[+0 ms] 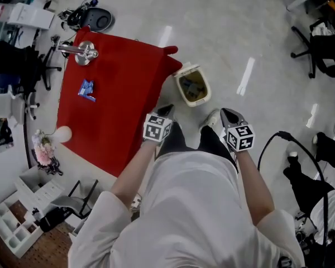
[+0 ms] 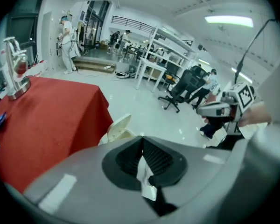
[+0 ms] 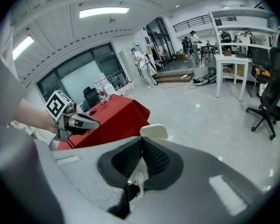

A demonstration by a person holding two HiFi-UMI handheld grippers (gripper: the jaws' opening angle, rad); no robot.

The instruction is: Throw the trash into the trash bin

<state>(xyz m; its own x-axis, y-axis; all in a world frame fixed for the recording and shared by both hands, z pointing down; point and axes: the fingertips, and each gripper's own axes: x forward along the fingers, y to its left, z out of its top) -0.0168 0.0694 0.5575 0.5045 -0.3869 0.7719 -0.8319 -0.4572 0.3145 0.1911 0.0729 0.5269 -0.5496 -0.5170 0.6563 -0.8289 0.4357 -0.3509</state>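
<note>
The red-clothed table (image 1: 123, 105) is recorded just beside the trash bin (image 1: 181, 94), whose lid is raised. The left gripper (image 1: 166, 110) and right gripper (image 1: 225, 113) are held near the bin, the jaws of each pressed together with nothing gripped. A blue wrapper (image 1: 87, 90) is noted on the table, well apart from the bin.

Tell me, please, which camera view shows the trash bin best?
The head view: it looks down into the open trash bin beside the red table. Both gripper views catch little but its pale lid above the jaws.
</note>
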